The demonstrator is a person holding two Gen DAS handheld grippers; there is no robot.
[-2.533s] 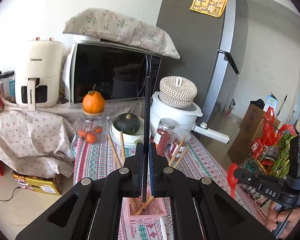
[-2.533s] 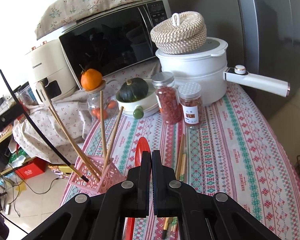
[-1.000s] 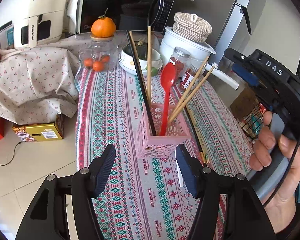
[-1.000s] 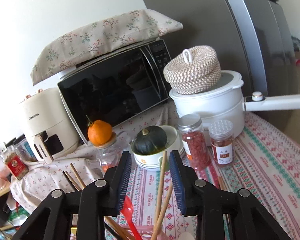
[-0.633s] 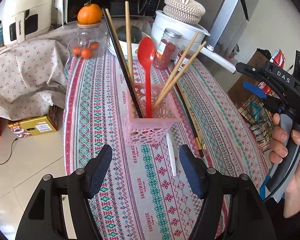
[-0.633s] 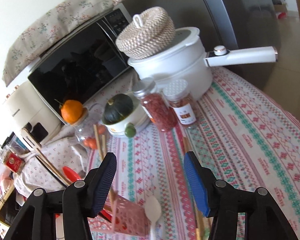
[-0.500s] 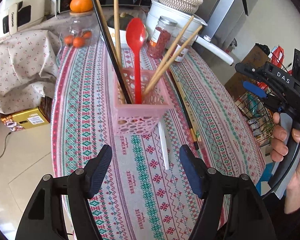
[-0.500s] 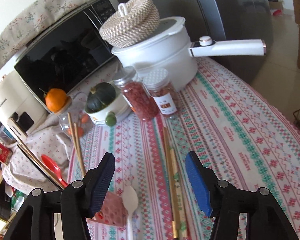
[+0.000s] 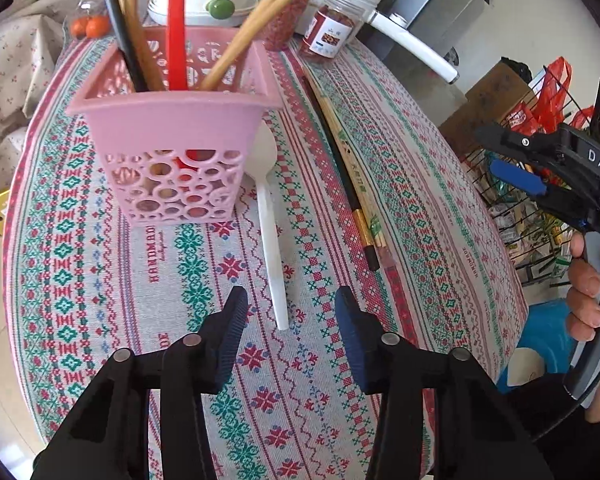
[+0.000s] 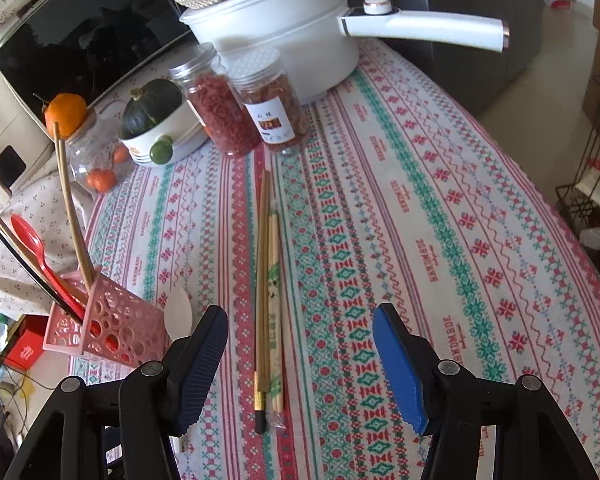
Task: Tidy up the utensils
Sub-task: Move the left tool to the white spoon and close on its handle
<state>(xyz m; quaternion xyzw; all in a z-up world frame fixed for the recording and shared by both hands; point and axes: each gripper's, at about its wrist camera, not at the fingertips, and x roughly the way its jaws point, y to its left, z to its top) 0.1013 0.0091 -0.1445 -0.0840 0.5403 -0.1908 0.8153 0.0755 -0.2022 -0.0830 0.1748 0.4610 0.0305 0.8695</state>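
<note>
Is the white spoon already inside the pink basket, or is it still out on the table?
Out. The white spoon lies flat on the tablecloth, its bowl beside the pink basket, which holds only the red spoon and chopsticks.

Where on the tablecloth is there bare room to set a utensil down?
Free: the broad stretch right of the loose chopsticks, and the near cloth before the pink basket. Crowded: the far end around the jars and pot, and the strip holding the white spoon.
</note>
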